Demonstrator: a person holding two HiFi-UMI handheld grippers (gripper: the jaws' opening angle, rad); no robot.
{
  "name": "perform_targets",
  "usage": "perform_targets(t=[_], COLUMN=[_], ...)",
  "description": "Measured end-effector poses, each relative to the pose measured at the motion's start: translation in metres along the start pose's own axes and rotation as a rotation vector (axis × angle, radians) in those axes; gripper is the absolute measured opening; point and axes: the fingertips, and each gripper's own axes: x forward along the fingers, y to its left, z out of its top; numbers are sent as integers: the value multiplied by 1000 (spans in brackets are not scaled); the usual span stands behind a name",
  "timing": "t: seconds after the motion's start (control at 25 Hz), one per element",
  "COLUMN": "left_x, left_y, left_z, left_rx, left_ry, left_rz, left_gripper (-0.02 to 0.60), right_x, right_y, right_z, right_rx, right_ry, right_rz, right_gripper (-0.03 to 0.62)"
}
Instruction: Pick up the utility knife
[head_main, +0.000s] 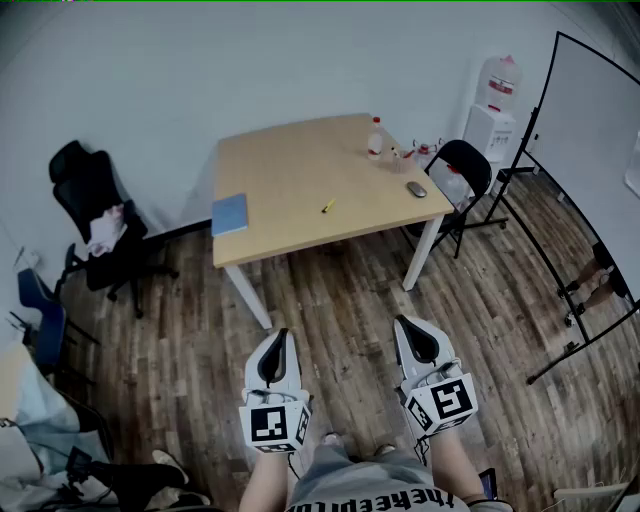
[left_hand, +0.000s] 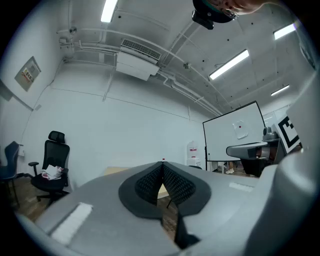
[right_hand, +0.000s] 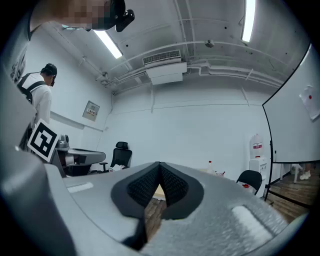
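L claw (head_main: 281, 338), R claw (head_main: 402, 324) both closed, empty; utility knife (head_main: 328, 206) on table (head_main: 280, 160).

The left gripper (head_main: 282, 334) and the right gripper (head_main: 401, 322) are held side by side, a little apart, both pointing forward and roughly level. Each has its fingers (left_hand: 176, 183) closed tip to tip, and neither has anything caught between them.
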Motion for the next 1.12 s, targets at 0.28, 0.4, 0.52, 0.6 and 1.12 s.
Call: perform_targets(t=[0.28,0.4,0.52,0.6,1.12], left_x=[2,4,7,9,26], left_y=[7,9,13,17,38], left_z=[3,4,4,4,-6], left_rx=[-6,-16,-18,-20,-31], left_ry=[-5,-9,-13,-15,-7], left_rz=[-16,-23,-28,-29,-74], left_gripper=[20,20,20,20,20], right_x=[8,9,12,15,34], right_y=[7,8,9,10,17], right_z=[5,4,2,2,-7], right_rx=[-7,-10,-13,-7,2], right_ry=[4,5,3,-4,9], right_rz=[-7,-13,-19,-18,-44], right_gripper=[3,3,3,3,3])
